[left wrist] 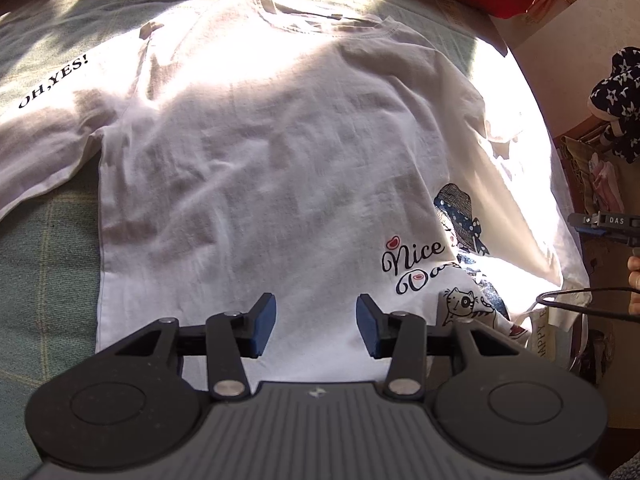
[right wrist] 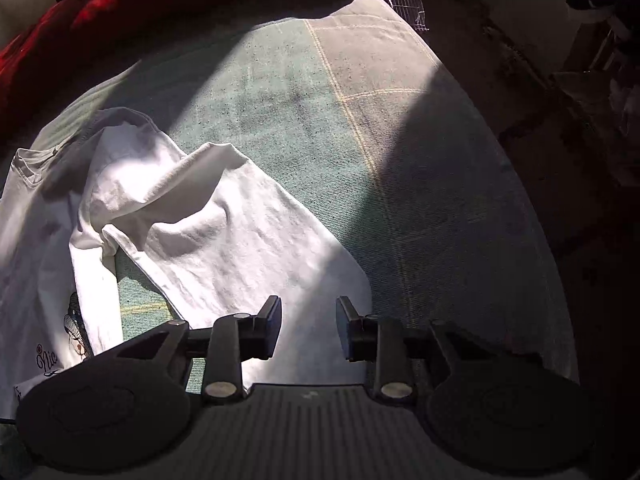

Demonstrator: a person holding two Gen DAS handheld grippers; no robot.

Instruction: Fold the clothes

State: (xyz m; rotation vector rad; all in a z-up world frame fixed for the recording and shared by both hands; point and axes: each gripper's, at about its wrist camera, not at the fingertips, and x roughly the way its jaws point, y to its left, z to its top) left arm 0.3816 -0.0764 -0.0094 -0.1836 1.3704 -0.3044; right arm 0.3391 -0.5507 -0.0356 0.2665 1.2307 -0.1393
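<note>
Taking the white T-shirt (left wrist: 256, 168) as the landmark: it lies spread on a green checked bedcover (left wrist: 44, 248), neck at the far end, hem nearest the left wrist camera. The left gripper (left wrist: 316, 326) hangs over the hem with its jaws part-way apart — nothing between the blue pads (left wrist: 266, 326), and whether they touch the cloth I cannot tell. Beside it, toward the shirt's right edge, the shirt's front is folded into view with a print (left wrist: 416, 266) reading "Nice" and a cartoon cat. Beyond that edge, at the frame's border, part of the right gripper (left wrist: 604, 226) shows, with a black cable (left wrist: 584, 300) below it.

From the right wrist view, the right gripper (right wrist: 308, 328) stands over the end of the shirt's long sleeve (right wrist: 224, 240), jaws part-way apart and empty — the sleeve lies flat beneath them, running back to a rumpled shoulder.

Off the shirt's left side lies a second white garment (left wrist: 44, 92) lettered "OH,YES!". Past the neck, at the far end of the bedcover, sits a red blanket (right wrist: 76, 28).
</note>
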